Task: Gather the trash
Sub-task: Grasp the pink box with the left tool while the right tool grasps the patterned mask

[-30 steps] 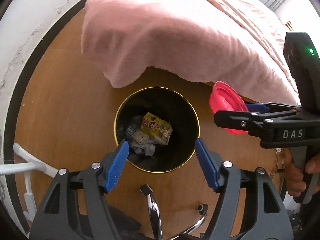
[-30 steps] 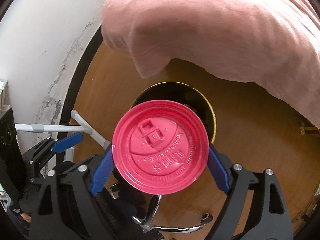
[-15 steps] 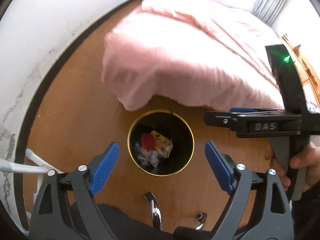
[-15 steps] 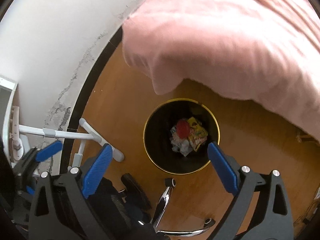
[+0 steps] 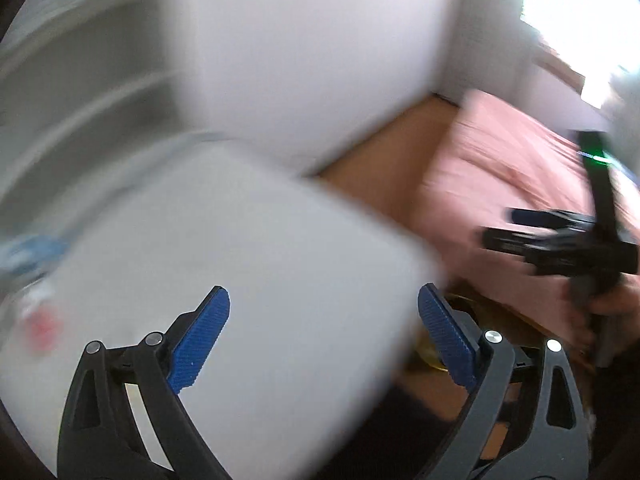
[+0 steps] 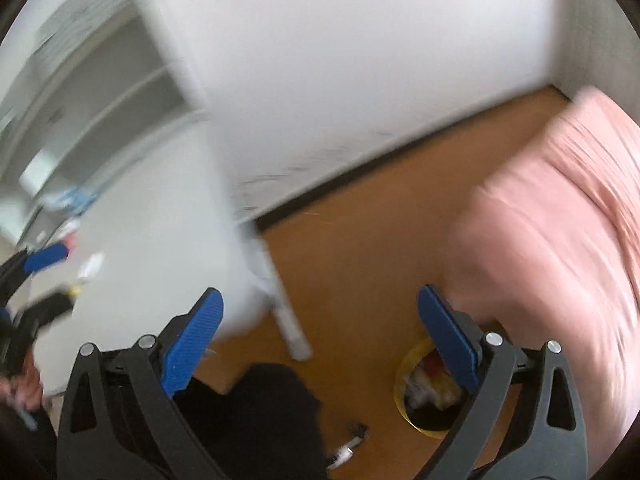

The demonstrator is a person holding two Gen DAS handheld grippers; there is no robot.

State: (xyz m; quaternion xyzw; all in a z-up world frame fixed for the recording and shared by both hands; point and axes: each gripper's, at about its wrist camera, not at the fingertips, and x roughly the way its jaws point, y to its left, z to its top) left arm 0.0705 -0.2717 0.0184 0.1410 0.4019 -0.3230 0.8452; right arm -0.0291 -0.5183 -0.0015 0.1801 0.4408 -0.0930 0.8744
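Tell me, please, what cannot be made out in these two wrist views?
- Items on the white table: left wrist view, motion blur; only blue and red smears.
- Trash bin contents: right wrist view, blurred, partly behind the right gripper finger.
- Shelf contents: right wrist view, blurred.

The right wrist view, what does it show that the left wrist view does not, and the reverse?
Only the right wrist view shows trash inside the gold-rimmed black bin, a white table leg and the left gripper. Only the left wrist view shows the bright window and the right gripper. Both show the white table, pink bed cover and brown wooden floor.
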